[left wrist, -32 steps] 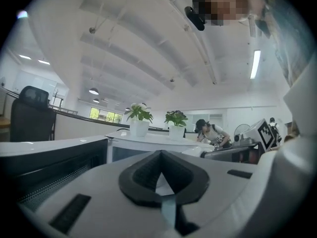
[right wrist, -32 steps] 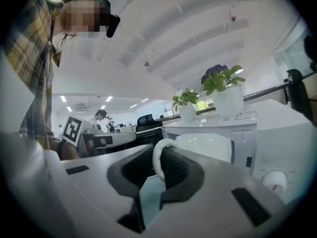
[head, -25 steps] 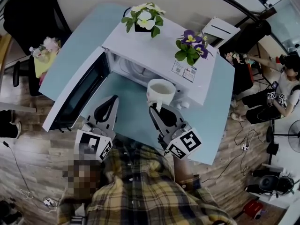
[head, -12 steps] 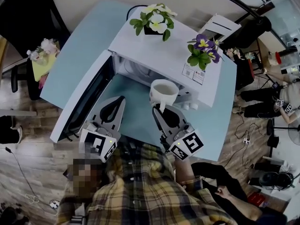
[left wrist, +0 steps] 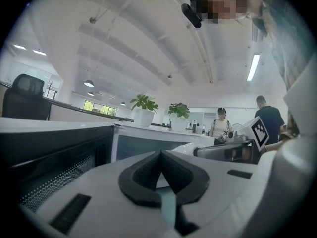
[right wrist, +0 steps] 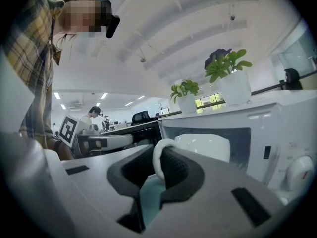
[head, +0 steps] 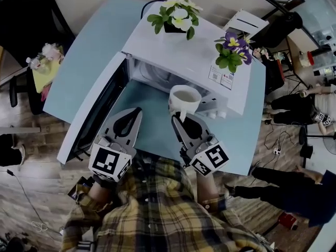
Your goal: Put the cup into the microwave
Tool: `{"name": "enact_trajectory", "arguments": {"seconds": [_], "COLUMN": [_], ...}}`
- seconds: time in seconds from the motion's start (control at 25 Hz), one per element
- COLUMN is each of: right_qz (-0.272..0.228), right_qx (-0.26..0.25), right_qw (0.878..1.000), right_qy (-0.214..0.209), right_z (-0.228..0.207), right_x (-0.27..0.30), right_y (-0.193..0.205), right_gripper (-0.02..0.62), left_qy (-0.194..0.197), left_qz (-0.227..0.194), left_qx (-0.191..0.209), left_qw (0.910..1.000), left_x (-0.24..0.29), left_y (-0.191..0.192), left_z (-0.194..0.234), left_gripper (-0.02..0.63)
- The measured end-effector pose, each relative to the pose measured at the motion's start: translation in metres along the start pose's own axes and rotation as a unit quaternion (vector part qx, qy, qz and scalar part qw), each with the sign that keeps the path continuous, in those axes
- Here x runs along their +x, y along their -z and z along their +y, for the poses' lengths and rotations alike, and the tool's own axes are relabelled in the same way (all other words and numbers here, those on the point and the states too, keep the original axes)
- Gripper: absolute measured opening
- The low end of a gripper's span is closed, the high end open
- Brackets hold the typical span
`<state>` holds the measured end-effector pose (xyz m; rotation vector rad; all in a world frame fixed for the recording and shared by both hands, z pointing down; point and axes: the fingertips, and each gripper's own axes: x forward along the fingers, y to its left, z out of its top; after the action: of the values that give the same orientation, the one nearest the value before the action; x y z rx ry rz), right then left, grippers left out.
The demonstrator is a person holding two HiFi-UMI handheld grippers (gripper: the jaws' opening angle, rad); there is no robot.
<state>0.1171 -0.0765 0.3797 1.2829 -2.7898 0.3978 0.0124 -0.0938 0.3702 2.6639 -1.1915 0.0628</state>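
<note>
The white cup [head: 185, 98] hangs just in front of the open white microwave [head: 184, 51], near its control panel. My right gripper [head: 178, 118] is shut on the cup's handle [right wrist: 157, 158], and the cup's body [right wrist: 203, 147] shows beyond the jaws against the microwave's mouth [right wrist: 237, 138]. The left gripper [head: 129, 121] hovers over the blue table beside the swung-out door [head: 92, 114]. Its jaws meet at the tips with nothing between them [left wrist: 161, 168]. The door [left wrist: 54, 157] fills the left of the left gripper view.
Two potted plants [head: 176, 14] [head: 233, 51] stand on top of the microwave. The blue table [head: 100, 41] ends close behind the grippers, at my plaid shirt. The door juts out over the table's left edge. People [head: 310, 101] and chairs are off to the right.
Both grippers have crept a little forward and lower toward the microwave's mouth, the cup going along in the right one. People at the right have shifted.
</note>
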Motion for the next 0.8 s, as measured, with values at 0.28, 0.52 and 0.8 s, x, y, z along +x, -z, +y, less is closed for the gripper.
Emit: {"name": "enact_trajectory", "arguments": {"seconds": [0.28,0.52,0.8], "right_qz": [-0.001,0.003,-0.01], "right_qx": [-0.012,-0.033,-0.044], "right_qw": [1.0,0.999,0.999], "right_qy": [0.011,0.014,0.03], "right_z": [-0.014,-0.027,-0.042], "right_x": [0.014,0.034,0.054], "right_y": [0.006,0.013,0.019], "right_gripper": [0.049,0.049,0.049], "left_qy": [0.012,0.018,0.016], "left_qz": [0.005,0.01,0.015], "left_qx": [-0.002,-0.008,-0.01], "left_qw": [0.9999,0.9998,0.9997], "left_x": [0.007,0.014,0.017], "left_y": [0.008,0.016,0.023], "left_z": [0.001,0.002,0.006], "left_gripper": [-0.008,-0.008,-0.008]}}
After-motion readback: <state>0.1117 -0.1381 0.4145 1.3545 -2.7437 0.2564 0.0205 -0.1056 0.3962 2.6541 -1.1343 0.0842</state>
